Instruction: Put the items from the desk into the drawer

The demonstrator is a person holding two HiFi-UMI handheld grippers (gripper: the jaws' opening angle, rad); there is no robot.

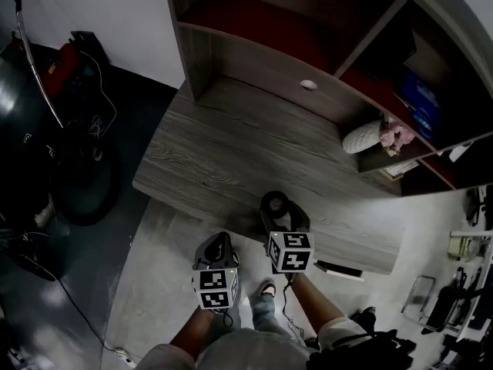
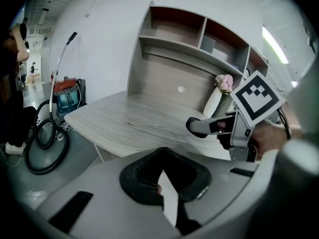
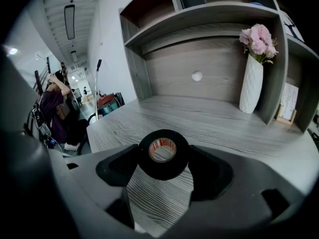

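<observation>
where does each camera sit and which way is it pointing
Head view: on the person's head, looking steeply down at the desk; shows both forearms, left tool and right tool.
Left gripper view: rides the left tool, facing across the desk to the shelf unit; shows its own jaws together, plus the right tool.
Right gripper view: rides the right tool, facing the shelf unit; its jaws clamp a black tape roll.
Shared: both gripper views show the white vase.

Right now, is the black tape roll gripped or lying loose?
Gripped: the right gripper has its two jaws pressed against the sides of the tape roll, which stands on edge between them.
</observation>
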